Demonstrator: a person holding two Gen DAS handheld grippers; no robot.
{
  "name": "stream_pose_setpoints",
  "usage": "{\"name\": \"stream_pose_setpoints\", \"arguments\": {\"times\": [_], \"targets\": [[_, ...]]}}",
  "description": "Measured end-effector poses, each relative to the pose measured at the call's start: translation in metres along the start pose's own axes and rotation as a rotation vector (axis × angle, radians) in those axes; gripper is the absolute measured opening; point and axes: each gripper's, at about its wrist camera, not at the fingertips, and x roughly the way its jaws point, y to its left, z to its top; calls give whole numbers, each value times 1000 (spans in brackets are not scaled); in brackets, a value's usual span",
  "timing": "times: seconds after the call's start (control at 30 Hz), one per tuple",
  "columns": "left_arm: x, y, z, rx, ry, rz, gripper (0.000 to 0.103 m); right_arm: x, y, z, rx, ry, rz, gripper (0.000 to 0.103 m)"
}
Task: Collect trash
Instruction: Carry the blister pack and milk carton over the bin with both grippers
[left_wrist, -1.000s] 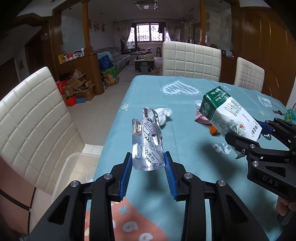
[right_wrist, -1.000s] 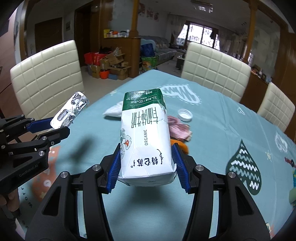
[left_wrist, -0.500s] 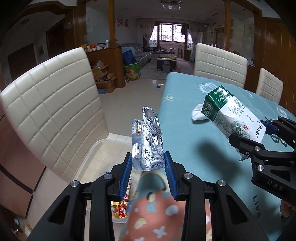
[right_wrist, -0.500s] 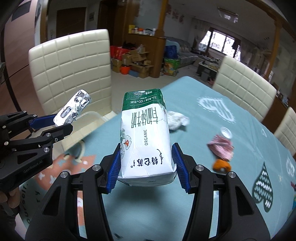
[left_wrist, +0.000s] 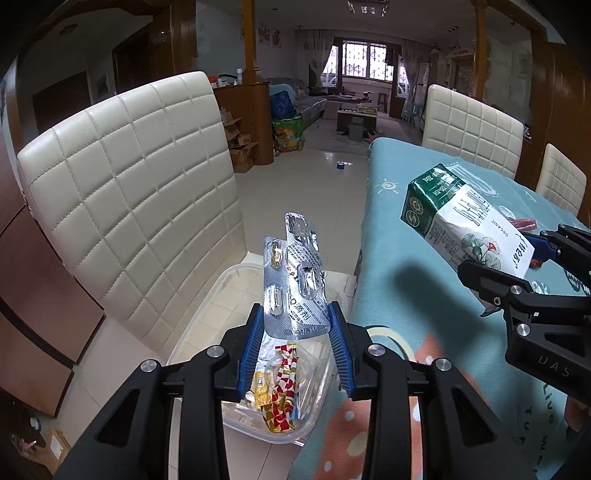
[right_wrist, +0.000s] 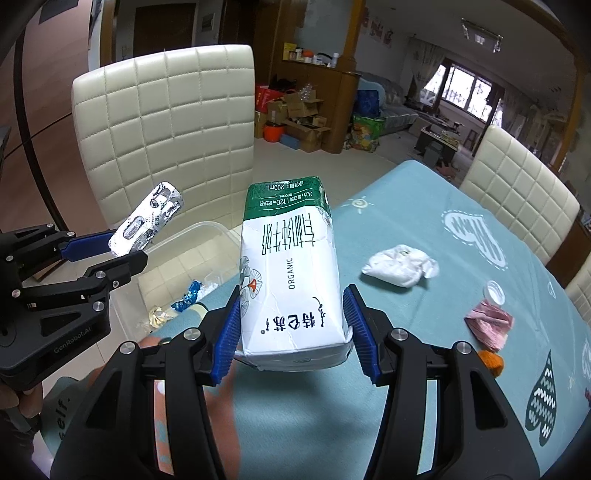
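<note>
My left gripper (left_wrist: 295, 328) is shut on silver blister packs (left_wrist: 293, 280), held upright over a clear plastic bin (left_wrist: 225, 280) on the floor beside the table. Wrappers lie in the bin. My right gripper (right_wrist: 291, 325) is shut on a green and white milk carton (right_wrist: 291, 273), held above the table's left edge. In the right wrist view the left gripper (right_wrist: 107, 254) with the blister packs (right_wrist: 147, 221) is at the left. In the left wrist view the milk carton (left_wrist: 465, 221) and the right gripper (left_wrist: 517, 266) are at the right.
A cream quilted chair (left_wrist: 125, 192) stands right behind the bin. On the teal tablecloth (right_wrist: 424, 229) lie a crumpled white tissue (right_wrist: 400, 266), a white cap (right_wrist: 495, 291), a pink wrapper (right_wrist: 487, 325) and an orange scrap (right_wrist: 491, 362). More cream chairs (right_wrist: 517, 188) line the far side.
Both grippers have swung left, from over the table toward its edge. The bin and the near chair have come into view under the blister packs. Both grips are unchanged.
</note>
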Motion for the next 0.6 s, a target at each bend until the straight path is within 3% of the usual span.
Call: {"name": "stream_pose_setpoints", "arguments": {"times": [0.6], "targets": [[23,21,0,-32,31,12,37,30,18,12,-36,31,18,55]]}}
